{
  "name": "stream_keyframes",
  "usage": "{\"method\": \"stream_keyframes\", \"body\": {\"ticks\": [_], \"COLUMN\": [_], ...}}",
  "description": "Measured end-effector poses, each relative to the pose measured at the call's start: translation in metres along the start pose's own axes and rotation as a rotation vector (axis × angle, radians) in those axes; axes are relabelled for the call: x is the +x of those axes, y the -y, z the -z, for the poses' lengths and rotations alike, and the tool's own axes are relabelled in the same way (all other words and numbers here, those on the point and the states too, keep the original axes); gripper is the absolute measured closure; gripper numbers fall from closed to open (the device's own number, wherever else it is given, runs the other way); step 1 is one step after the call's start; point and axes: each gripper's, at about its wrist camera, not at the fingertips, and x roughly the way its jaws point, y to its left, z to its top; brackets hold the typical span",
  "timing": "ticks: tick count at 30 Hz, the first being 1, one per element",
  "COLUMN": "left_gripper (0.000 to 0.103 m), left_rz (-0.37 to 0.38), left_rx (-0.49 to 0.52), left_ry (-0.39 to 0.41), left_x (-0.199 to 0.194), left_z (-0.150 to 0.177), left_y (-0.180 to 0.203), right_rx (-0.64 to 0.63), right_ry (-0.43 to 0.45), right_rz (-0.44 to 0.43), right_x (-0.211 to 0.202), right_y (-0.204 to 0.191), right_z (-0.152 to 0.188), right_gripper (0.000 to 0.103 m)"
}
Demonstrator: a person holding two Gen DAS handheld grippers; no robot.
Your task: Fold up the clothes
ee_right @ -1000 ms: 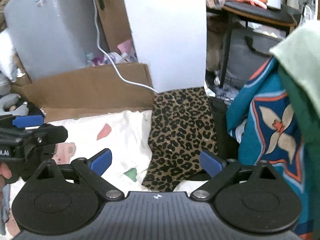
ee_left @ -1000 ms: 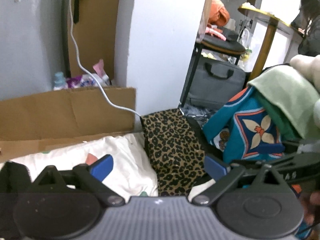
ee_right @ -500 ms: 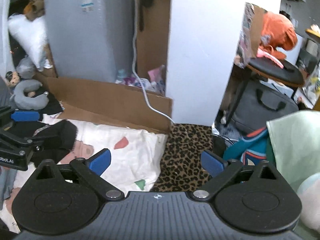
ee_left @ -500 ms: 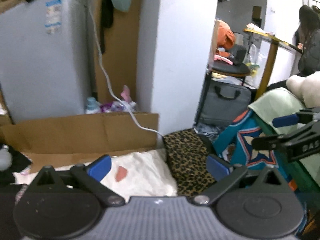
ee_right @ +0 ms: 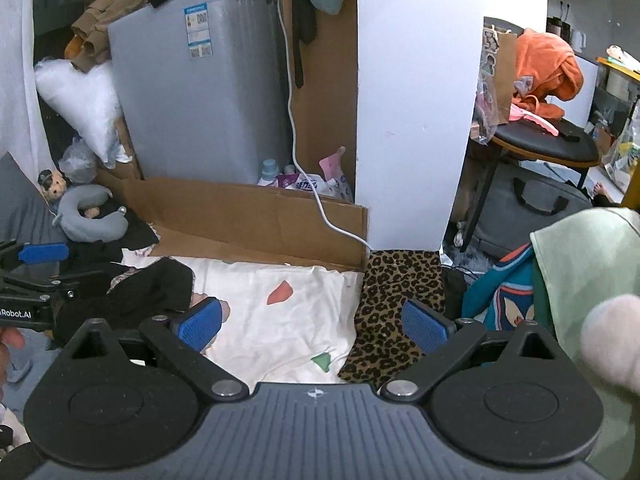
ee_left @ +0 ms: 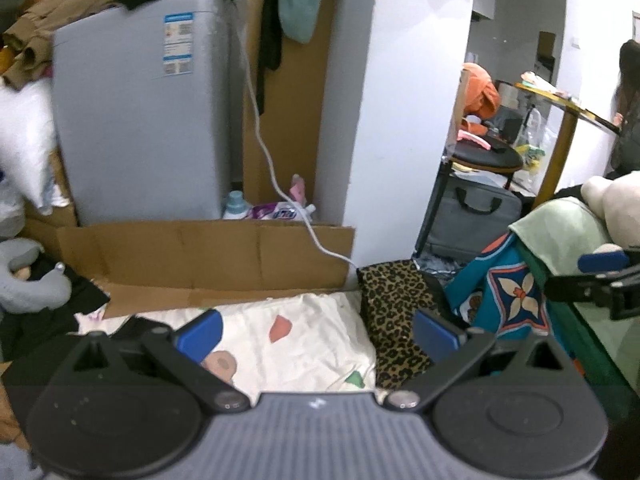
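A folded leopard-print cloth [ee_left: 394, 312] lies at the right edge of a white sheet with coloured patches [ee_left: 304, 344]; it also shows in the right wrist view [ee_right: 396, 304]. A black garment [ee_right: 148, 292] lies on the sheet's left part. A teal patterned cloth [ee_left: 504, 300] and a pale green cloth [ee_left: 568, 232] are piled on the right. My left gripper [ee_left: 316, 332] is open and empty, held above the sheet. My right gripper [ee_right: 312, 322] is open and empty too, held above the sheet. Each gripper shows at the edge of the other's view.
A brown cardboard sheet [ee_left: 208, 256] stands behind the white sheet. A grey washing machine [ee_left: 140, 112], a white pillar [ee_left: 400, 120] and a white cable [ee_left: 276, 184] are behind it. A grey neck pillow [ee_right: 88, 212] lies left. A grey bag [ee_left: 472, 220] sits under a black stool [ee_left: 484, 160].
Both grippers have risen and pulled back from the leopard-print cloth, so more of the room shows. Both stay open and empty.
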Motion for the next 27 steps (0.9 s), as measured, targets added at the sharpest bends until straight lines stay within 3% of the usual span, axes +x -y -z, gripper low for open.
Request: {"method": "stream_keyframes", "body": {"ticks": [15, 27], "left_gripper": [0.001, 0.001], "left_rz": [-0.065, -0.142], "left_rx": [-0.055, -0.082], "left_ry": [-0.004, -0.011], "left_x": [-0.053, -0.091], "left_z": [0.022, 0.029], "left_y": [-0.023, -0.049], "right_rx": [0.068, 0.072], "right_ry": [0.006, 0.004], "right_rz": [-0.045, -0.071], "right_x": [-0.028, -0.027], "right_y": [-0.028, -0.043], "right_z": [0.040, 0.061], "right_gripper": [0.004, 0.004]}}
